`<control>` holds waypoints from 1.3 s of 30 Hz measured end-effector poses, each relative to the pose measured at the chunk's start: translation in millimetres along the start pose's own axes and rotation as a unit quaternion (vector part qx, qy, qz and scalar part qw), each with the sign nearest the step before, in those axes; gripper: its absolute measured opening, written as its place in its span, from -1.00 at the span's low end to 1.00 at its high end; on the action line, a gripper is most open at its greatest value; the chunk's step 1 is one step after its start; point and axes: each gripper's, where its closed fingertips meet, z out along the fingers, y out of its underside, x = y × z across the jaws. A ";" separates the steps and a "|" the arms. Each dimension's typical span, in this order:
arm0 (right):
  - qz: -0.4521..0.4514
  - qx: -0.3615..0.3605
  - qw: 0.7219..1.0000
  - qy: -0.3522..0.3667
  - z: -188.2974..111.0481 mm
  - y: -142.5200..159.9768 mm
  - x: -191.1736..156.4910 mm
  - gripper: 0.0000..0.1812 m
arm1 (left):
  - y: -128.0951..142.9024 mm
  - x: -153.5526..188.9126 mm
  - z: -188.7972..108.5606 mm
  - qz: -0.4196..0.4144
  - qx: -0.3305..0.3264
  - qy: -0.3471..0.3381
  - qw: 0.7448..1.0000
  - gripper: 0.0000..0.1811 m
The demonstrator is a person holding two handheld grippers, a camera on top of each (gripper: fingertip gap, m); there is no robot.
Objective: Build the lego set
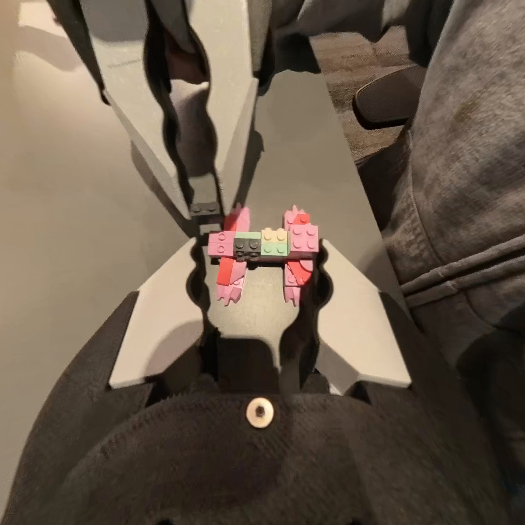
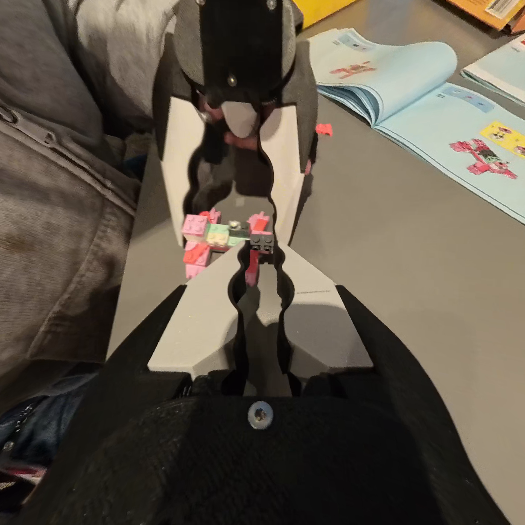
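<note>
A small lego model [image 1: 262,244] of pink, red, green, cream and black bricks stands on the grey table [image 1: 298,142] near its edge. My left gripper [image 1: 260,244] is shut on the model, one pad at each end. My right gripper [image 2: 261,247] is shut on a black two-stud brick [image 2: 262,243]. It holds the brick at the model's [image 2: 216,235] end, just above the pink end bricks. In the left wrist view the right gripper [image 1: 204,216] comes in from the top with the black brick [image 1: 204,208] in its tips. The left gripper [image 2: 233,235] shows opposite in the right wrist view.
An open light-blue instruction booklet [image 2: 412,113] lies at the right, with a second booklet [image 2: 497,65] and a yellow box [image 2: 326,11] behind it. A loose red piece [image 2: 324,129] lies near the booklet. A person's grey clothing [image 2: 56,199] runs along the table edge. Spacing between my two grippers at the tips: around 4 cm.
</note>
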 end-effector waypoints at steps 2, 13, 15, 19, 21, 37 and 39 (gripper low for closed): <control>-0.001 -0.003 1.000 -0.003 1.0 -2.1 -5.8 -0.84 | -0.3 -1.6 1.3 -0.001 -0.005 -0.004 1.000 -0.17; 0.002 -0.033 0.999 -0.009 9.1 5.0 -13.0 -0.84 | -0.9 -4.4 2.2 -0.017 0.001 -0.022 1.000 -0.17; 0.003 -0.032 0.999 -0.005 9.4 4.6 -12.7 -0.85 | -0.9 -4.6 2.2 -0.017 0.001 -0.023 1.000 -0.17; 0.007 -0.029 1.000 -0.007 9.8 2.7 -14.5 -0.84 | -1.4 -5.0 2.4 -0.016 0.002 -0.025 1.000 -0.17; 0.009 -0.028 1.000 -0.010 10.0 1.8 -15.3 -0.84 | -1.7 -5.7 2.3 -0.015 0.003 -0.029 0.999 -0.17; -0.087 -0.107 0.990 0.006 5.6 -31.2 8.6 -0.84 | -22.7 -33.0 -28.0 0.017 0.097 -0.153 0.983 -0.18; -0.094 -0.109 0.990 -0.002 5.9 -33.4 8.4 -0.84 | -23.8 -33.2 -30.3 0.016 0.104 -0.154 0.982 -0.18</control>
